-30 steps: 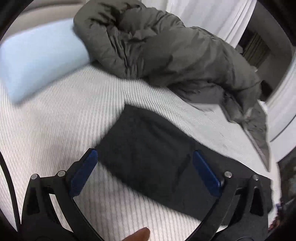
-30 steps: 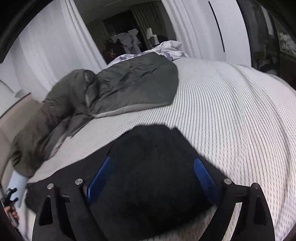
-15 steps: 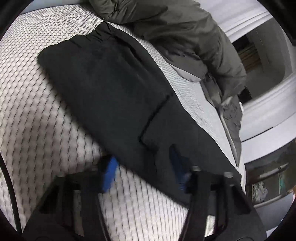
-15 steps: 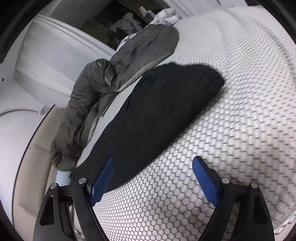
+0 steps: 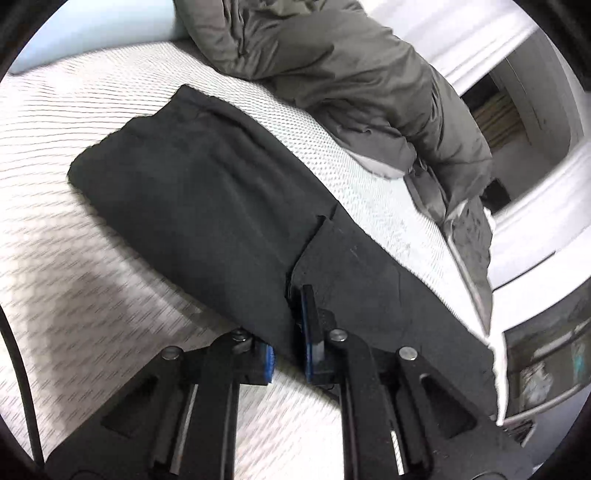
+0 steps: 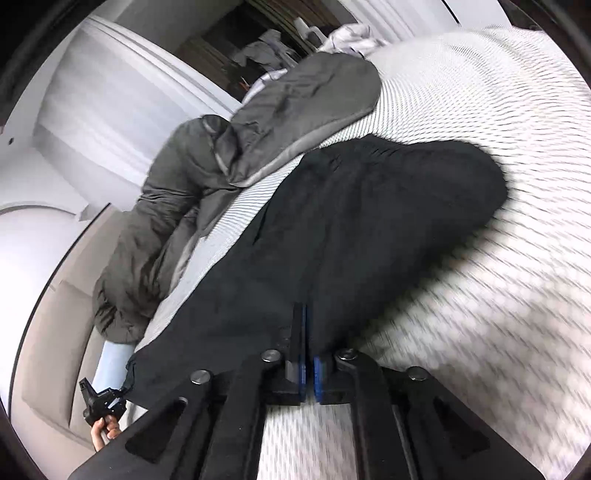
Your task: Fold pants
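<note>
Black pants (image 5: 207, 206) lie folded lengthwise on a white textured mattress (image 5: 74, 266). In the left wrist view my left gripper (image 5: 291, 332) is shut on the near edge of the pants beside a pocket seam, cloth pinched between the blue pads (image 5: 307, 332). In the right wrist view the pants (image 6: 369, 221) stretch away from me, and my right gripper (image 6: 309, 347) is shut on their near edge. The other gripper and a hand (image 6: 101, 413) show at the lower left.
A rumpled grey duvet (image 5: 351, 74) lies along the far side of the pants, touching them in the right wrist view (image 6: 288, 110). A pale blue pillow (image 5: 92, 33) sits at the head. White curtains (image 6: 110, 92) and a dark doorway (image 6: 266, 33) are beyond the bed.
Both grippers were open a second ago. They dropped to the near edge of the pants and closed on the cloth.
</note>
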`<state>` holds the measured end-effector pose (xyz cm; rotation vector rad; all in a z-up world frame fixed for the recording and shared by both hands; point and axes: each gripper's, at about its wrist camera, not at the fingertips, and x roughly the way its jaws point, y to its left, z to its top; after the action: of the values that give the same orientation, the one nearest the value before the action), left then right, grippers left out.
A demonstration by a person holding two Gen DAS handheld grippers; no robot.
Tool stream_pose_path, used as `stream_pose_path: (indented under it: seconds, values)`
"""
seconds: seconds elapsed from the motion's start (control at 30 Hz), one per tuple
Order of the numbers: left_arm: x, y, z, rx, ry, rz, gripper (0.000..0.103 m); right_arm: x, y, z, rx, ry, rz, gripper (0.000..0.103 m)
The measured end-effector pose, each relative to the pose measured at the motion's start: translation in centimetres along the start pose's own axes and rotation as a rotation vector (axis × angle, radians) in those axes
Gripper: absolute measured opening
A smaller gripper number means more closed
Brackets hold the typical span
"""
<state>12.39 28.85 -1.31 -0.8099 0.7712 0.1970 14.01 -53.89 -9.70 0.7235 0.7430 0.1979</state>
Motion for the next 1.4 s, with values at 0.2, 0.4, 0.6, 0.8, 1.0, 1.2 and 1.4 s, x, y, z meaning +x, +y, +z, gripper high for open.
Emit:
stream_pose_path:
  seconds: [0.2, 0.4, 0.6, 0.8, 1.0, 1.2, 1.4]
  values:
    - [-6.4, 3.3, -5.0, 0.041, 0.007, 0.013, 0.01, -6.7, -1.0, -5.8, -0.016, 0.012, 0.043, 0.001]
    - [-9.4, 5.4, -6.4, 0.036, 0.032, 0.109, 0.043, -9.1, -0.4, -9.3, -0.06, 0.043, 0.031, 0.008]
    - [-15.2, 5.8, -7.8, 0.074, -0.07, 0.141, 0.089, -13.0, -2.1, -7.9, -0.016, -0.087, -0.096, 0.06]
    - [-15.0, 1.7, -10.1, 0.174, -0.044, 0.059, 0.102, -9.9, -5.9, -4.6, 0.159, -0.052, -0.102, 0.05]
    - [-11.0, -1.5, -13.3, 0.307, 0.041, 0.078, 0.102, -10.7, -3.4, -3.8, -0.019, -0.114, -0.124, 0.014]
    - [-10.4, -1.0, -14.6, 0.316, 0.062, 0.148, 0.102, -9.7, -5.8, -4.1, -0.114, 0.074, -0.223, 0.029]
    - [-12.7, -2.7, -14.9, 0.319, 0.046, 0.083, 0.102, -13.2, -3.6, -0.6, -0.163, -0.073, -0.167, 0.063]
